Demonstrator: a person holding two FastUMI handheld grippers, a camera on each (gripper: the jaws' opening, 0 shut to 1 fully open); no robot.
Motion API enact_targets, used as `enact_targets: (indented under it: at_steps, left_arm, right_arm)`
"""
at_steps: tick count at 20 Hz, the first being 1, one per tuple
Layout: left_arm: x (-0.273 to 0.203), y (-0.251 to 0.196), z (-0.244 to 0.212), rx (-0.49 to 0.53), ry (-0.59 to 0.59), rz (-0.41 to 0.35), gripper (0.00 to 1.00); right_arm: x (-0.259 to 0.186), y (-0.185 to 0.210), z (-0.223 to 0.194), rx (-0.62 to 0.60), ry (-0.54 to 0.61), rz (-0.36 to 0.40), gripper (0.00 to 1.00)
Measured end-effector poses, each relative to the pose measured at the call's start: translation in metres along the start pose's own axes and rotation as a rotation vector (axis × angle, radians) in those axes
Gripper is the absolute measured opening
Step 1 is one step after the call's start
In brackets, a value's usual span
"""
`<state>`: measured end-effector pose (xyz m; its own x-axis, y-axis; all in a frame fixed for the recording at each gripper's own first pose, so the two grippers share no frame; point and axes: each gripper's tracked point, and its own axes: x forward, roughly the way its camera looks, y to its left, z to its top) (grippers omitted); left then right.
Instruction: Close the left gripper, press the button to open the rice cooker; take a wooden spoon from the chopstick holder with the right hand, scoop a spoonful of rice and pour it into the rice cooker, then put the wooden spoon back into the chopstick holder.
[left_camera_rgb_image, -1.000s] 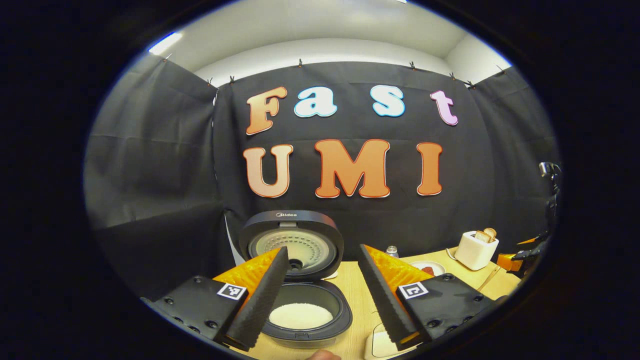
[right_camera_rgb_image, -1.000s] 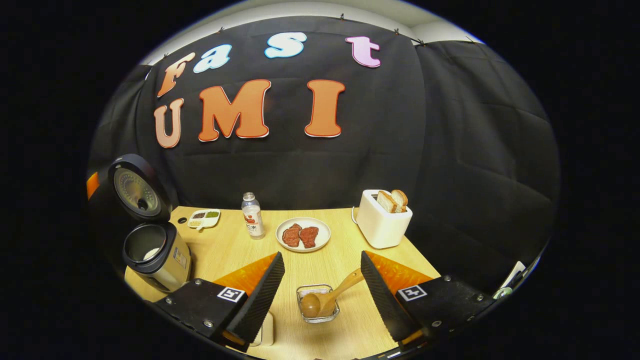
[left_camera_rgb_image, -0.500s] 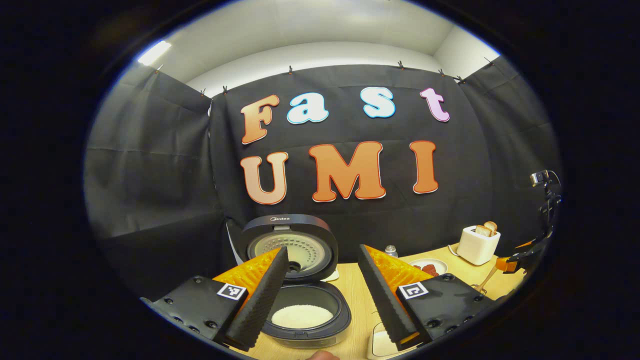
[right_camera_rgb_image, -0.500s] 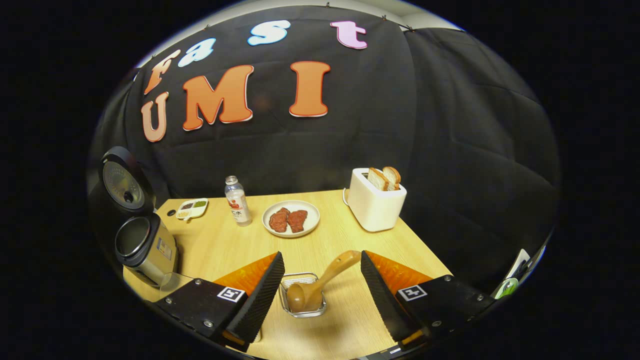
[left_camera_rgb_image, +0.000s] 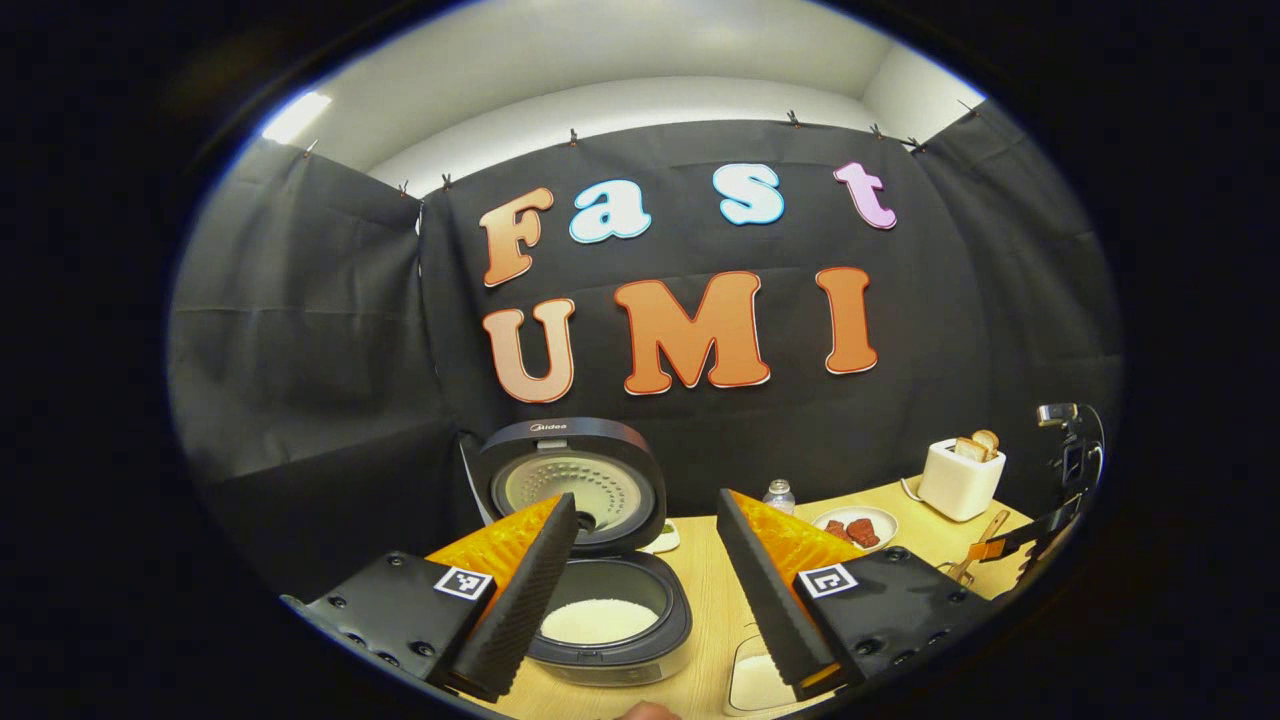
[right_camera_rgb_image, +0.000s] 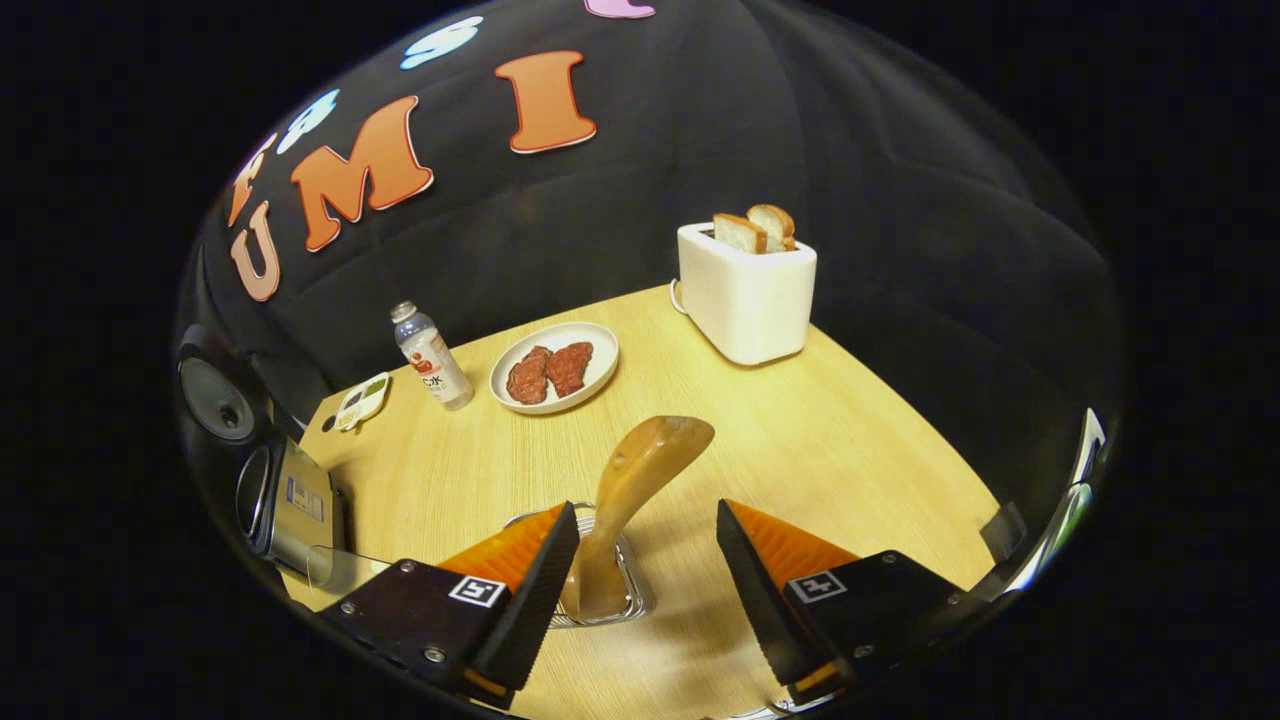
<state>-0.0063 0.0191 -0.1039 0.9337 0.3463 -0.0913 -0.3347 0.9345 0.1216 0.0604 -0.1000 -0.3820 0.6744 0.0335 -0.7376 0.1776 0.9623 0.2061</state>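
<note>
Bench (right_camera_rgb_image: 800, 420): far and right edges meet black cloth; bare wood open right of spoon. Cooker (left_camera_rgb_image: 600, 590) at left end, lid up, white rice in pot; in right gripper view cut by rim. Toaster (right_camera_rgb_image: 745, 290) near far right corner. Plate (right_camera_rgb_image: 553, 366), bottle (right_camera_rgb_image: 430, 355) between, well apart from holder. Left gripper (left_camera_rgb_image: 645, 590): jaws spread, empty, over cooker. Right gripper (right_camera_rgb_image: 645, 590): jaws spread, straddling spoon (right_camera_rgb_image: 635, 490), not touching. Spoon tilted in holder (right_camera_rgb_image: 620, 600); holder's left half hidden behind finger.

Even overhead light from a ceiling strip (left_camera_rgb_image: 295, 115); the tabletop (right_camera_rgb_image: 800, 430) is bright, shadows soft, everything sharp, though edges bow heavily with fisheye distortion.
</note>
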Motion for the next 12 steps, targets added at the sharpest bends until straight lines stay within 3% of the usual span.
enact_targets:
  at_steps: [4, 6, 7, 8, 9, 11, 12]
  left_arm:
    - [-0.002, -0.006, -0.001, 0.010, 0.017, 0.021, 0.99]
    - [-0.003, -0.009, -0.004, 0.015, 0.025, 0.028, 0.99]
    - [-0.004, -0.010, -0.004, 0.017, 0.027, 0.032, 0.99]
    - [-0.005, -0.011, -0.005, 0.016, 0.031, 0.034, 0.99]
    - [-0.006, -0.012, -0.006, 0.017, 0.034, 0.035, 0.99]
    - [-0.009, -0.012, -0.008, 0.016, 0.038, 0.034, 0.99]
    - [-0.010, -0.011, -0.008, 0.017, 0.039, 0.034, 0.99]
  right_arm:
    - [0.024, 0.005, -0.001, 0.020, 0.043, 0.032, 0.80]
    - [0.032, 0.013, -0.001, 0.046, 0.058, 0.066, 0.67]
    - [0.033, 0.017, -0.003, 0.063, 0.071, 0.086, 0.55]
    - [0.032, 0.022, -0.004, 0.079, 0.080, 0.111, 0.49]
    - [0.033, 0.024, -0.003, 0.089, 0.075, 0.115, 0.35]
    - [0.028, 0.028, -0.003, 0.097, 0.071, 0.125, 0.20]
    - [0.024, 0.027, -0.004, 0.092, 0.063, 0.121, 0.18]
